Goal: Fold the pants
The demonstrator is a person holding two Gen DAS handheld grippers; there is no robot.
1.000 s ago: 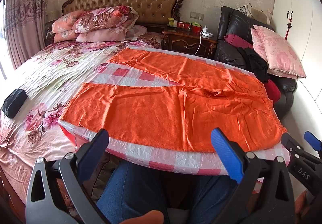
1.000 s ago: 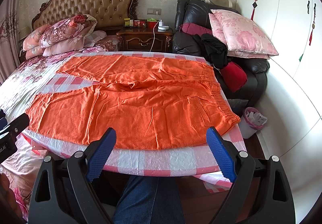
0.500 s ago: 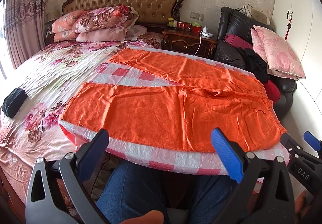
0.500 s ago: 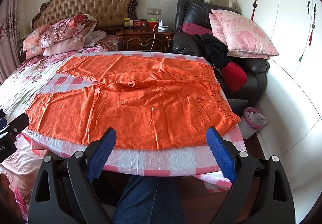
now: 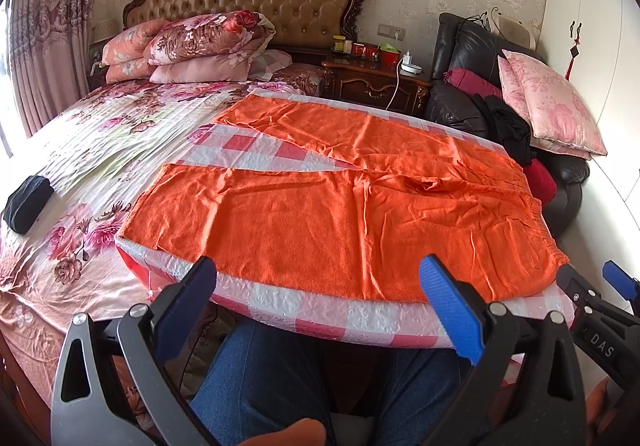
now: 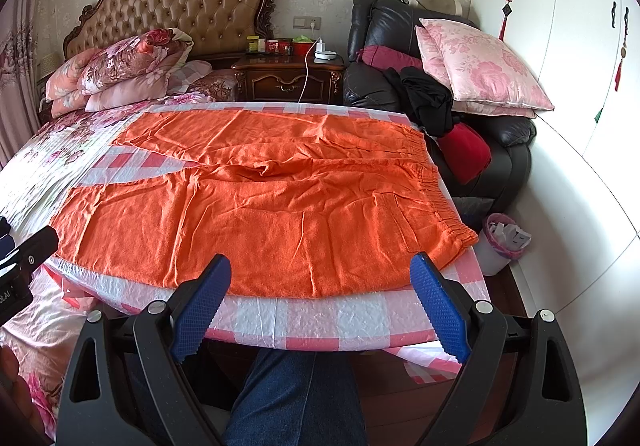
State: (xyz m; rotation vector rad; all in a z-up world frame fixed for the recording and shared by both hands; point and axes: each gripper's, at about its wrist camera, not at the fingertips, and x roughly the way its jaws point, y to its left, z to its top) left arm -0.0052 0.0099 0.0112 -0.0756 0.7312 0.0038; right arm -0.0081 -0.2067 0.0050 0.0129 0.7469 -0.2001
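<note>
Right wrist: unfolded pants (image 6: 260, 205), gaping tongs (image 6: 320, 302).

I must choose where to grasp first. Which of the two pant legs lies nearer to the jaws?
The near leg, along the checkered cloth's front edge, just beyond both open grippers. The far leg lies toward the nightstand.

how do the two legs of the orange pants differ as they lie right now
The near leg runs along the checkered cloth's front edge; the far leg angles toward the headboard side. The near leg's hem sits farther left than the far leg's. Both lie flat, unfolded, joined at the waistband.
</note>
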